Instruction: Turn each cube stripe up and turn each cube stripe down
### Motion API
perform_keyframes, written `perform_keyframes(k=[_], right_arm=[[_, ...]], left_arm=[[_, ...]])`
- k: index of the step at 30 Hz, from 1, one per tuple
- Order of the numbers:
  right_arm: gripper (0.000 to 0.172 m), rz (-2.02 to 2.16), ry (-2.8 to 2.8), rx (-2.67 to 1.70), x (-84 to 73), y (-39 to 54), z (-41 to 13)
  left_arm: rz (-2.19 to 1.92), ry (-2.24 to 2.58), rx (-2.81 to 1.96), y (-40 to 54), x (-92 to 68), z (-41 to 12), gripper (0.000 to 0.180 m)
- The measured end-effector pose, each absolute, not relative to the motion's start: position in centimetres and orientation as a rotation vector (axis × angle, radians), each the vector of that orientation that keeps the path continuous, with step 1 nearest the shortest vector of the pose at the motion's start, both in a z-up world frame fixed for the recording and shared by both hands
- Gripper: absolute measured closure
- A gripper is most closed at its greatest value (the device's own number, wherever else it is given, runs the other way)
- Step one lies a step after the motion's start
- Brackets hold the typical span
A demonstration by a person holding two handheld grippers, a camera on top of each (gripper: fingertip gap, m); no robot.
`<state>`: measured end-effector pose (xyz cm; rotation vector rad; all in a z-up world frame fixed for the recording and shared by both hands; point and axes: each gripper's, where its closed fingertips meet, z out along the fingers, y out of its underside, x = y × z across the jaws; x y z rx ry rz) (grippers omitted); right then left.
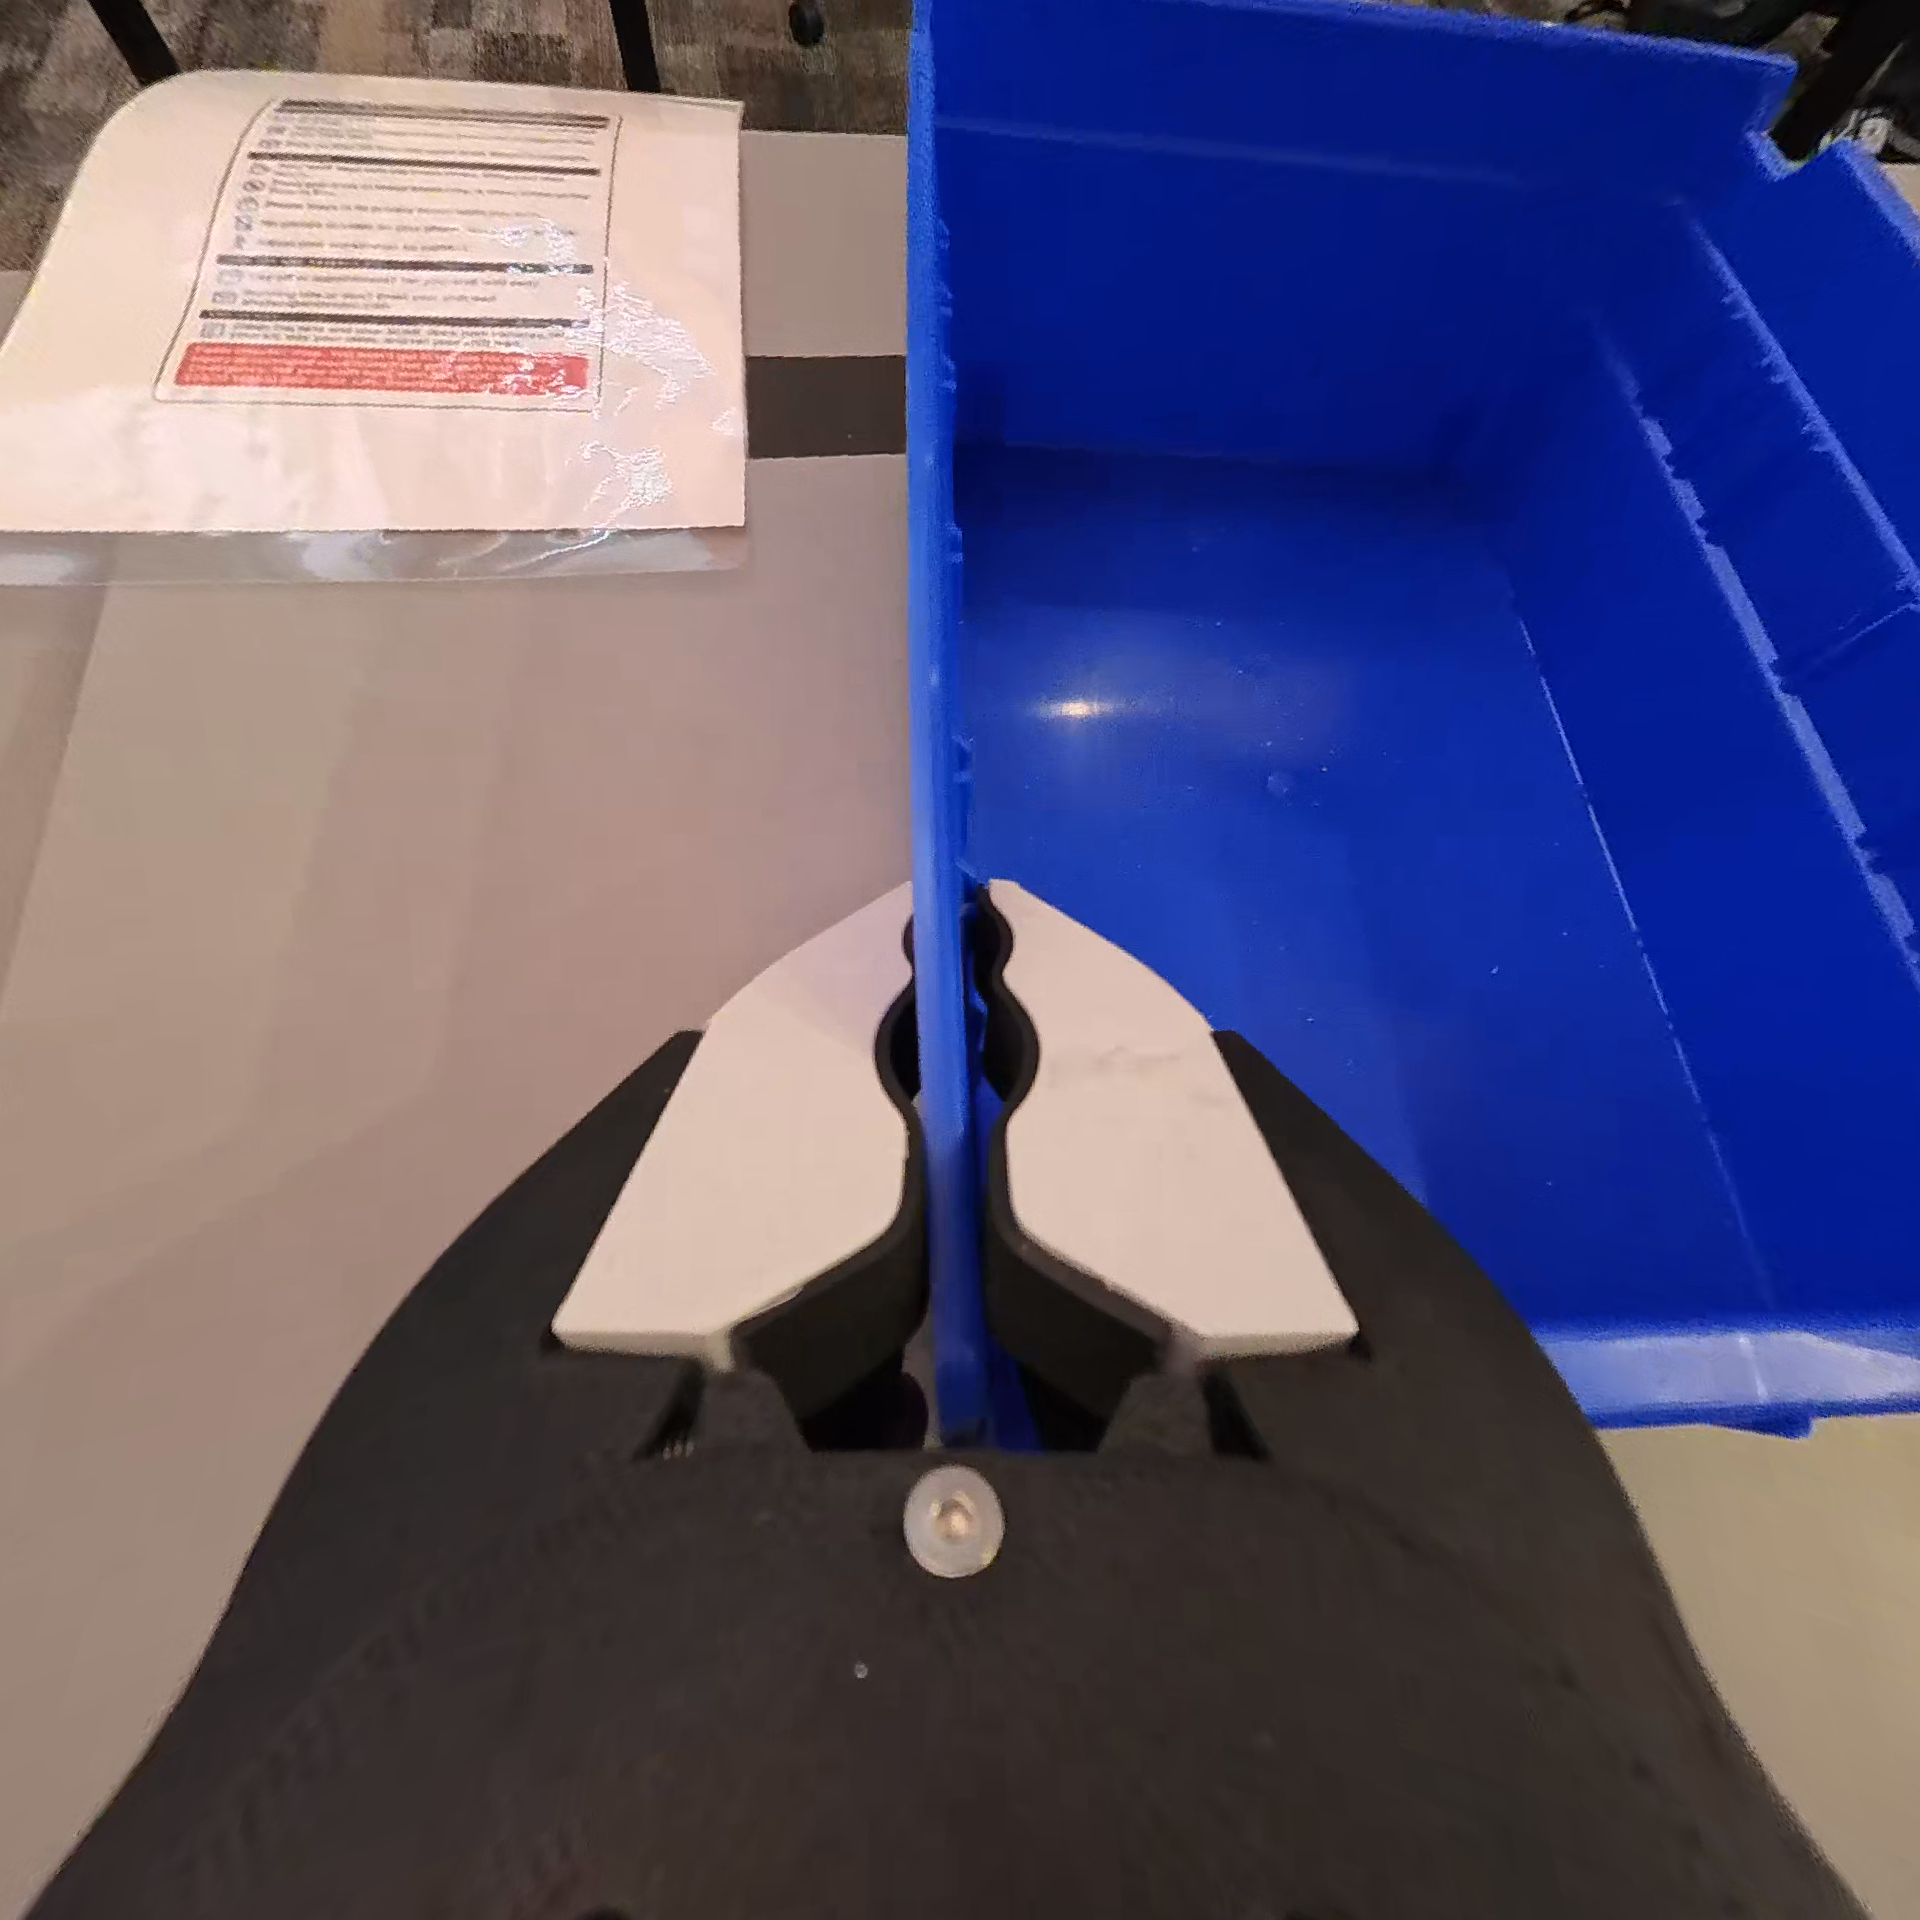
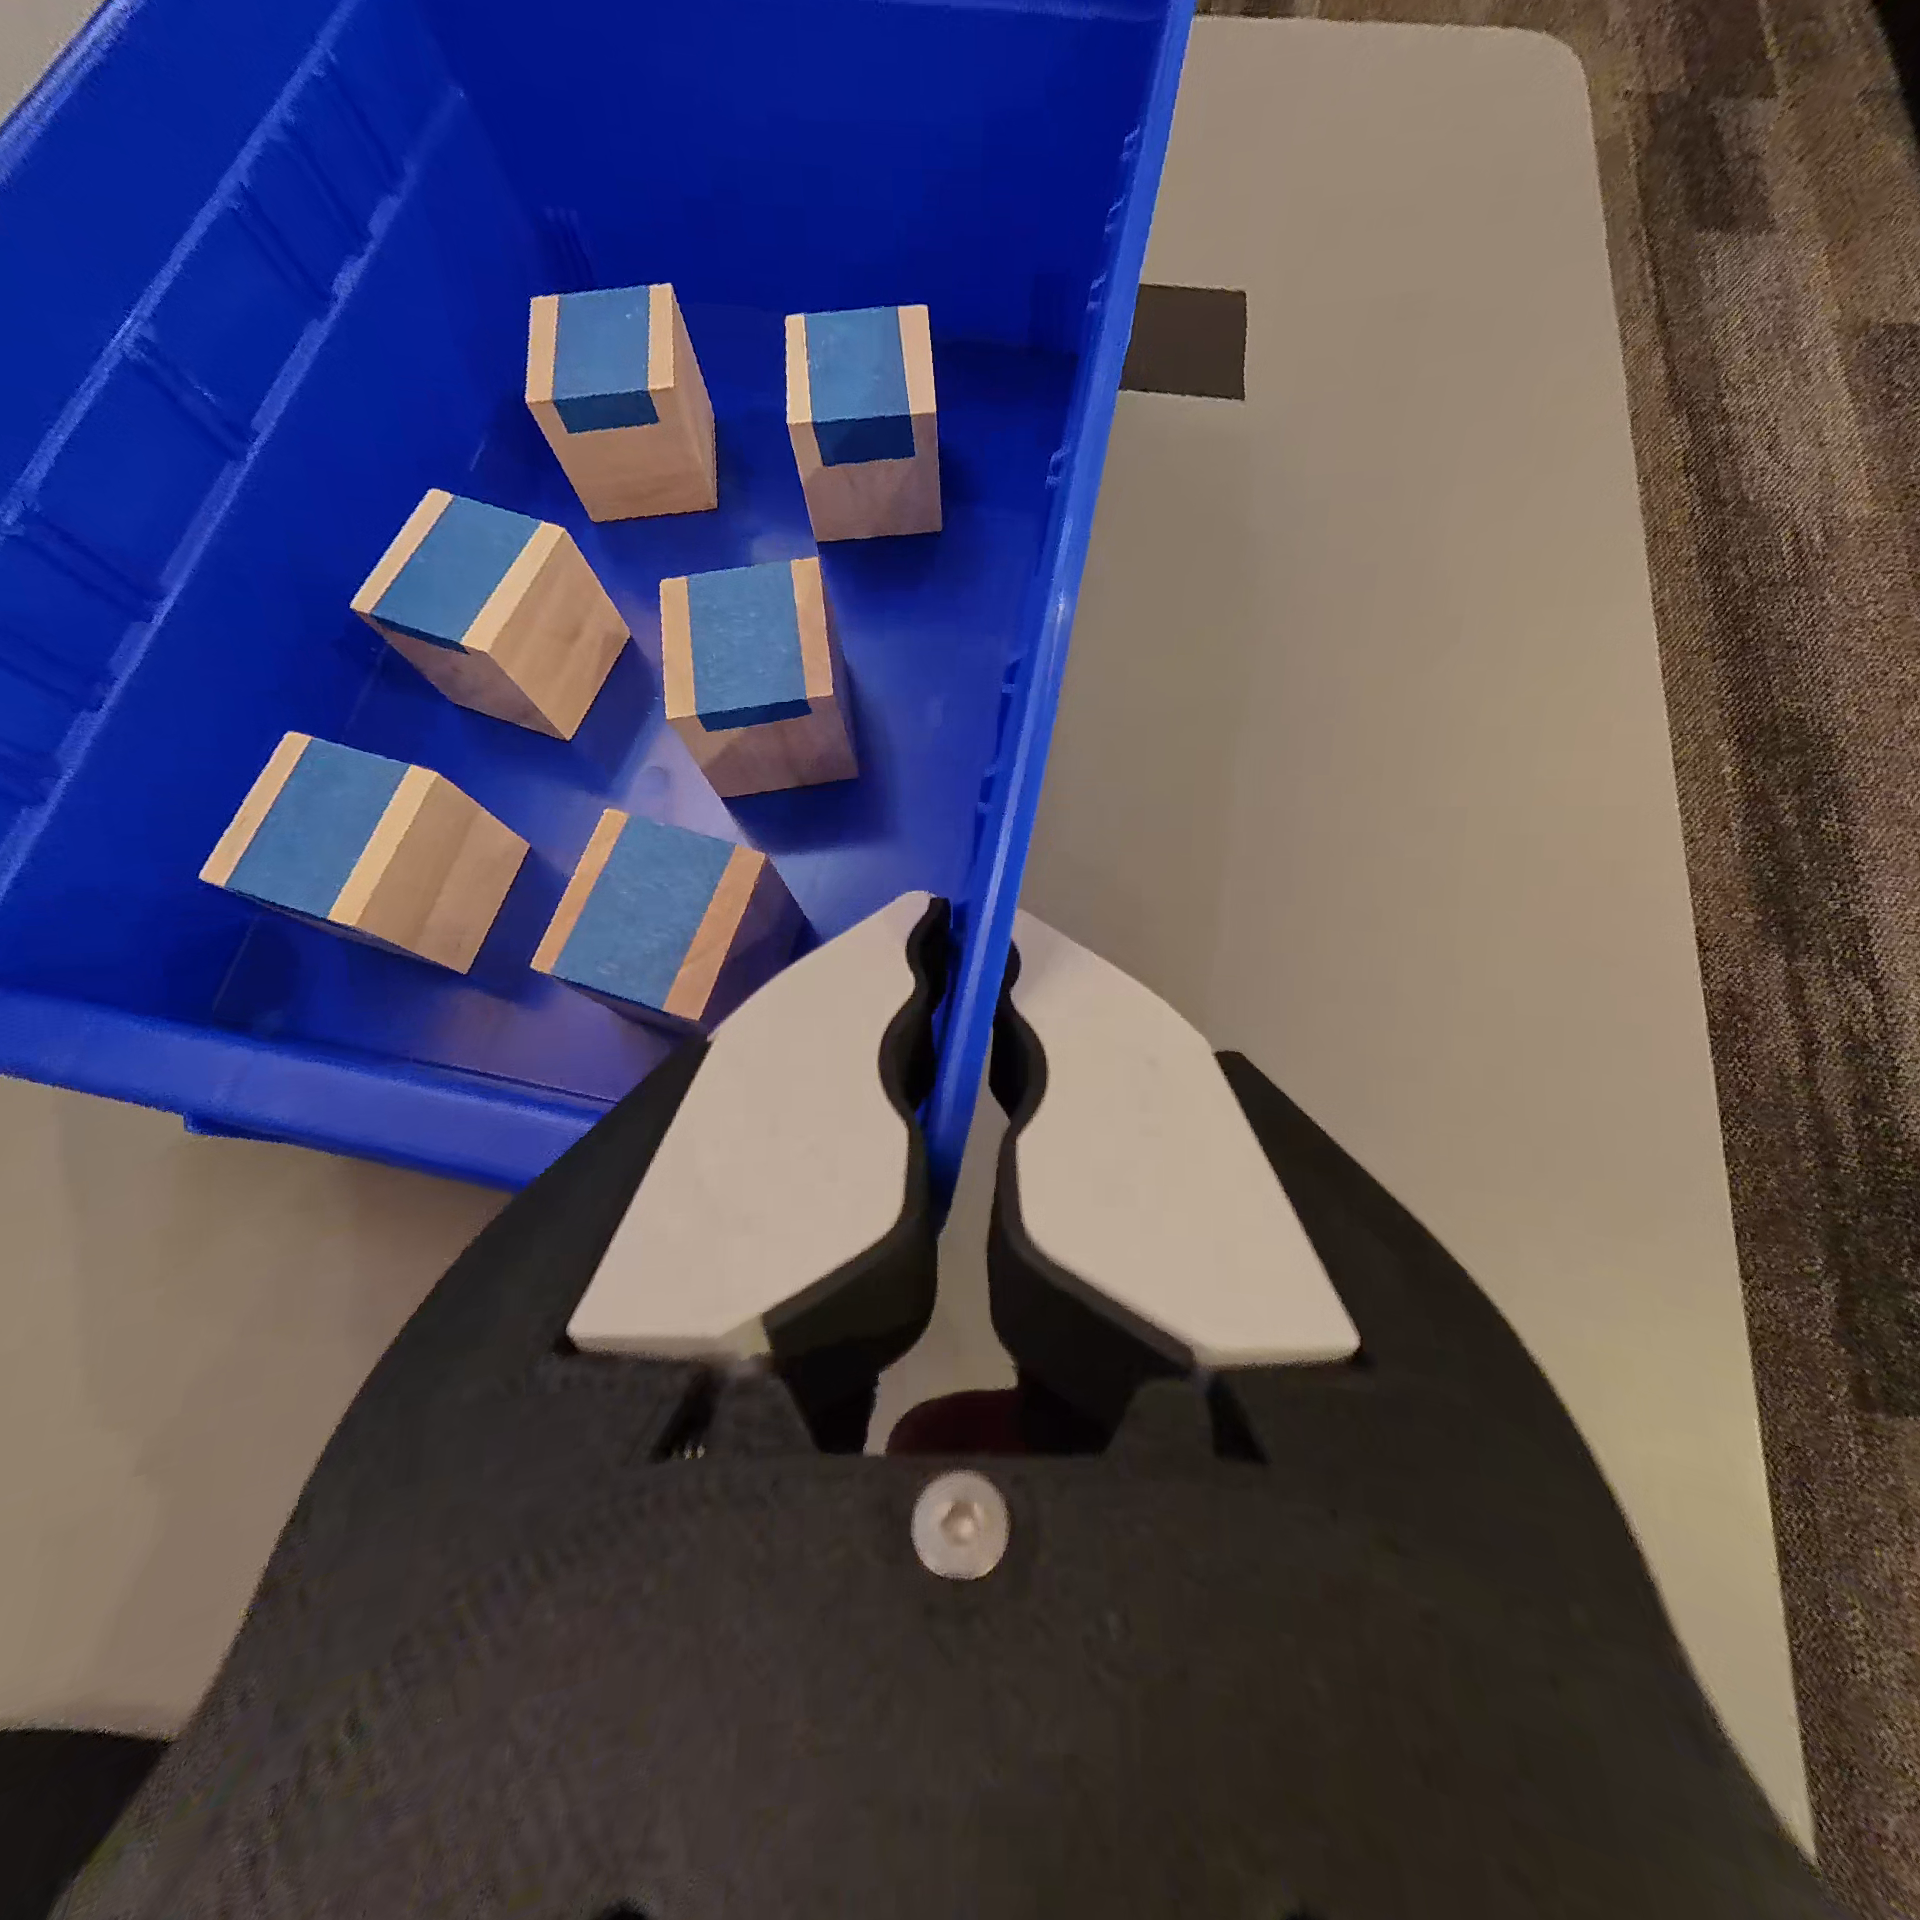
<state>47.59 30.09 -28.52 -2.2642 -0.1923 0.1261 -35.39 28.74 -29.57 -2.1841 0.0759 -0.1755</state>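
A blue plastic bin (image 1: 1351,727) stands on a grey table. In the right wrist view the bin (image 2: 312,312) holds several wooden cubes (image 2: 748,665), each with a blue stripe on its top face. My left gripper (image 1: 945,914) is shut on the bin's left wall (image 1: 935,623), one finger on each side of it. My right gripper (image 2: 971,925) is shut on the bin's right wall (image 2: 1081,582), with both pads against it. The left wrist view shows only bare bin floor; the cubes are out of that view.
A laminated printed sheet (image 1: 395,312) lies on the table (image 1: 416,935) left of the bin. A black tape strip (image 2: 1195,343) lies on the table by the bin's right wall. Patterned carpet (image 2: 1787,623) lies beyond the table's right edge.
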Motion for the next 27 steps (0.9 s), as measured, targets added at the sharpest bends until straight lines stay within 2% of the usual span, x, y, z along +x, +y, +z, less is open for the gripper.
perform_keyframes(k=[11, 27], right_arm=[[0.166, 0.160, -0.298, -2.404, 48.2, 28.5, -27.0], [0.166, 0.269, -0.674, -2.523, 46.1, 20.3, -23.4]], left_arm=[[-0.091, 0.145, -2.215, 27.2, -36.7, -26.4, 0.175], [-0.034, 0.023, -2.145, 17.7, -41.4, -22.6, 0.175]])
